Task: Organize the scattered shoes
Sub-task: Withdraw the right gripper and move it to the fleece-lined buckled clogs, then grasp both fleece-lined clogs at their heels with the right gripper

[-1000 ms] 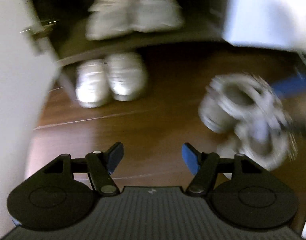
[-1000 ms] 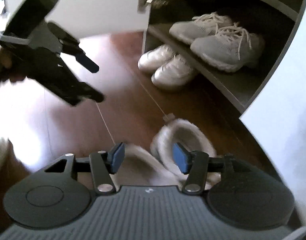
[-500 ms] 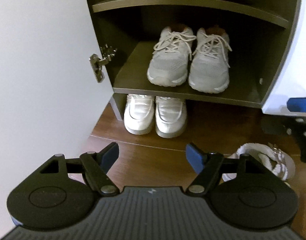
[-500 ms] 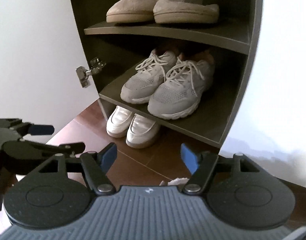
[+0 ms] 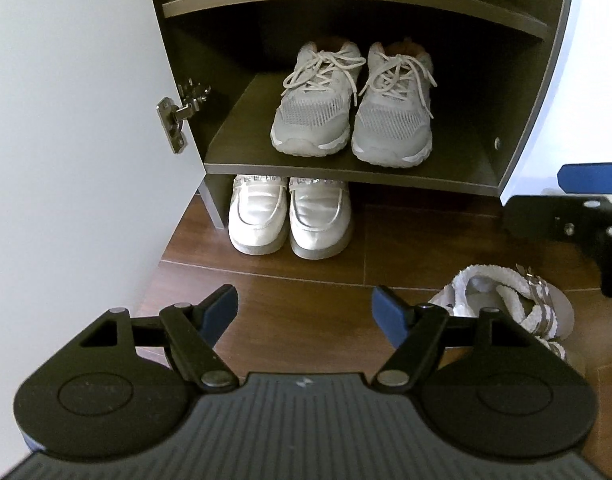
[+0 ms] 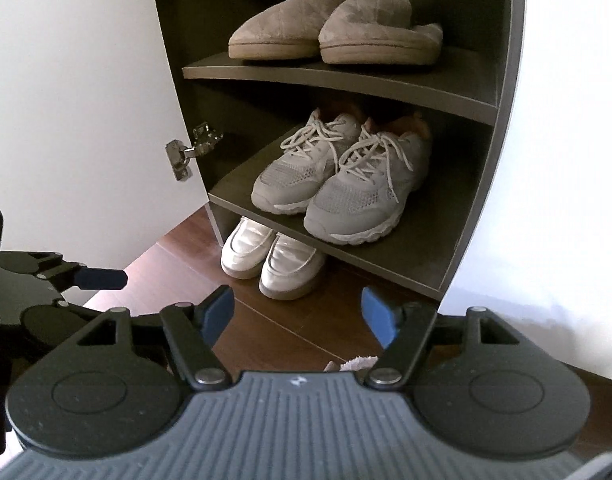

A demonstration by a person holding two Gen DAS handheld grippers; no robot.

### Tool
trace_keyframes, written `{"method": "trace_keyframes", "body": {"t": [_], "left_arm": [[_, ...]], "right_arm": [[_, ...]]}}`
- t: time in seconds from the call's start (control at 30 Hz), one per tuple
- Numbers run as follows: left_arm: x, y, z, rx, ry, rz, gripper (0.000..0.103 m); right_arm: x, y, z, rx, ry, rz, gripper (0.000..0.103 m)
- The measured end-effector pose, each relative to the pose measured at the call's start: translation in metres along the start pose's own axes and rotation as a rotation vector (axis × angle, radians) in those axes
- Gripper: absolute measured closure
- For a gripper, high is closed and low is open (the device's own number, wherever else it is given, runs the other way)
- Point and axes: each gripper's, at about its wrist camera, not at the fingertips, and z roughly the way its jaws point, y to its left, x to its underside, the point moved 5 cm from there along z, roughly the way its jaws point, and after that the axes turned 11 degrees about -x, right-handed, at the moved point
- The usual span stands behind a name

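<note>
A dark shoe cabinet (image 5: 346, 171) stands open in front of both grippers. Grey laced sneakers (image 5: 352, 120) (image 6: 338, 188) sit paired on its middle shelf. Tan slippers (image 6: 334, 24) rest on the shelf above. White loafers (image 5: 290, 216) (image 6: 272, 256) stand on the floor under the bottom shelf. A fluffy white sandal pair (image 5: 506, 304) lies loose on the floor, to the right of my left gripper (image 5: 304, 304). That gripper is open and holds nothing. My right gripper (image 6: 296, 304) is open too, with only a tuft of the sandals (image 6: 358, 362) showing below it.
The white cabinet door (image 5: 66, 120) hangs open at the left on a metal hinge (image 5: 174, 120). A white panel (image 6: 566, 160) bounds the right side. Brown wood floor (image 5: 306, 280) lies before the cabinet. The left gripper's fingers (image 6: 102, 278) show at the right wrist view's left edge.
Both views have swung up from the floor and the sandals to face the cabinet shelves. Both pairs of jaws stand a little wider than a second ago. Over the last half second, little has moved.
</note>
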Motion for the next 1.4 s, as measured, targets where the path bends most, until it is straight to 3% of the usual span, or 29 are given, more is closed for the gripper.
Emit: {"method": "trace_keyframes", "body": {"t": [0.5, 0.67, 0.77, 0.83, 0.87, 0.97, 1.1, 1.13, 1.17, 1.23, 1.3, 1.4], "left_arm": [[0.007, -0.007, 0.009, 0.014, 0.047, 0.013, 0.026], [0.019, -0.009, 0.011, 0.033, 0.048, 0.081, 0.017], [0.026, -0.012, 0.014, 0.064, 0.063, 0.119, 0.011], [0.029, -0.014, 0.017, 0.076, 0.074, 0.143, 0.01], [0.03, -0.016, 0.019, 0.078, 0.078, 0.155, 0.01], [0.033, -0.019, 0.023, 0.065, 0.081, 0.183, 0.01], [0.037, -0.02, 0.03, 0.071, 0.102, 0.192, 0.01], [0.038, -0.019, 0.031, 0.072, 0.106, 0.192, 0.01], [0.039, -0.019, 0.033, 0.073, 0.111, 0.193, 0.01], [0.043, -0.018, 0.035, 0.07, 0.12, 0.197, 0.01], [0.047, -0.017, 0.039, 0.065, 0.132, 0.202, 0.01], [0.053, -0.018, 0.045, 0.068, 0.16, 0.201, 0.01]], "right_arm": [[0.004, -0.013, 0.009, -0.021, 0.016, 0.004, 0.035], [0.011, -0.031, -0.012, -0.102, -0.031, -0.174, 0.024], [0.044, -0.031, -0.002, -0.153, 0.093, -0.346, 0.018], [0.078, -0.028, 0.017, -0.193, 0.237, -0.442, 0.018], [0.103, -0.026, 0.034, -0.193, 0.327, -0.515, 0.02], [0.143, -0.027, 0.075, -0.136, 0.472, -0.656, 0.029], [0.151, -0.038, 0.109, -0.12, 0.531, -0.702, 0.031], [0.152, -0.04, 0.115, -0.133, 0.548, -0.713, 0.042], [0.154, -0.043, 0.124, -0.151, 0.574, -0.715, 0.07], [0.15, -0.047, 0.137, -0.172, 0.62, -0.656, 0.071], [0.139, -0.052, 0.147, -0.162, 0.645, -0.541, 0.079], [0.111, -0.066, 0.163, -0.071, 0.58, -0.202, 0.084]]}}
